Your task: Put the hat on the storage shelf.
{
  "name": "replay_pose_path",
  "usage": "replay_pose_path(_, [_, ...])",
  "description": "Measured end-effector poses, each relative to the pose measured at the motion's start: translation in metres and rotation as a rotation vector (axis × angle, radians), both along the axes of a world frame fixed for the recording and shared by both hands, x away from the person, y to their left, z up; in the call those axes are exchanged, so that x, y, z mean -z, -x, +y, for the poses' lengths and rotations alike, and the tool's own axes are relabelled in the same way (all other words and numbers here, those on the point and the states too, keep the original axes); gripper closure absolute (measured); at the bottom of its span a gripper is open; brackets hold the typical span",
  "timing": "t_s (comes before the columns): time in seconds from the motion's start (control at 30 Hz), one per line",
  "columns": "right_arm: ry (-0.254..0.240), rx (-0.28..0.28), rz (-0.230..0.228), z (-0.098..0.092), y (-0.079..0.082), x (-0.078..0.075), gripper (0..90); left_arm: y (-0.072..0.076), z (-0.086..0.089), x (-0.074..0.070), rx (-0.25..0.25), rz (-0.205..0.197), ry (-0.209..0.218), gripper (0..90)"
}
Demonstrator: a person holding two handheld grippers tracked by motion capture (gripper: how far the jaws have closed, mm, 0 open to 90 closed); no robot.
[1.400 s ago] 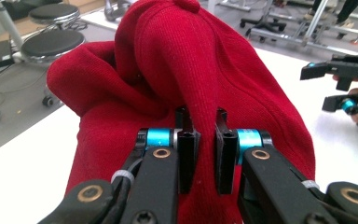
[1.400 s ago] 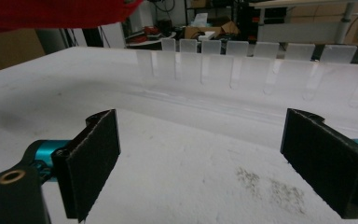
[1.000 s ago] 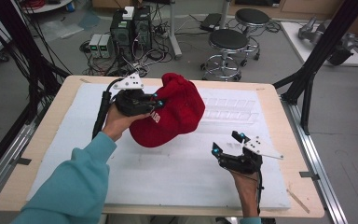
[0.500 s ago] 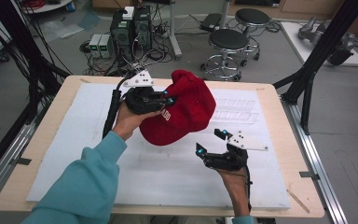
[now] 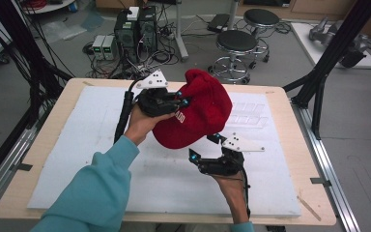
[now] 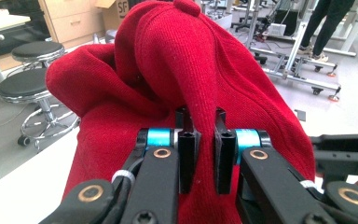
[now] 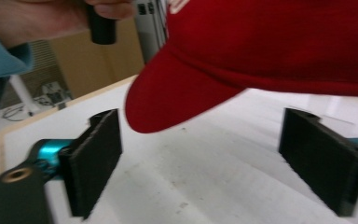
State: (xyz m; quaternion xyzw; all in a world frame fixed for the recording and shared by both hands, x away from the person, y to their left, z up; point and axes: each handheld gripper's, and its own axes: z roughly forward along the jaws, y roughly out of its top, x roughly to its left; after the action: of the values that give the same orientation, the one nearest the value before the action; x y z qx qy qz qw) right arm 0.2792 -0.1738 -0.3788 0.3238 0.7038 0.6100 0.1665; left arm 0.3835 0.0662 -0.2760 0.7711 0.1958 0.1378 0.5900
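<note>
The left claw [image 6: 201,140] pinches the red cap [image 5: 198,113] (lifted off the table), its brim above the wide-open right claw [image 5: 207,147].

the red cap [image 5: 195,113] hangs above the white mat [image 5: 77,169], lifted off it, near the middle of the table [image 5: 280,94]. the left gripper [image 5: 181,101] comes in from nine o'clock of the cap and pinches its fabric, jaws closed tight on the cloth, white lettering just below the grip. the right gripper [image 5: 204,146] sits at five o'clock of the cap, just under its lower edge, jaws spread wide and apart from the cloth. a teal sleeve [image 5: 84,198] enters from seven o'clock. two stools [image 5: 239,41] stand beyond the table at twelve o'clock.
</note>
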Motion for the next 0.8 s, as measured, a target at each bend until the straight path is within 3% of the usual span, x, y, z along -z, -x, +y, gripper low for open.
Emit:
replay_pose_path(0.2, [-0.035, -0.027, 0.014, 0.006, 0.0, 0.0, 18.0, 0.001, -0.004, -0.001, -0.009, -0.002, 0.029, 83.9])
replay_pose_path(0.33, [-0.067, -0.02, -0.011, 0.007, 0.001, 0.0, 24.6, 0.001, -0.007, -0.001, -0.015, 0.0, 0.047, 84.0])
replay_pose_path(0.5, [-0.078, -0.005, -0.016, 0.006, 0.001, -0.001, 32.3, 0.003, -0.01, 0.0, -0.006, -0.002, 0.039, 84.0])
replay_pose_path(0.8, [-0.204, -0.023, 0.024, -0.001, -0.003, 0.003, 50.6, 0.005, -0.013, 0.002, -0.015, -0.009, 0.056, 84.0])
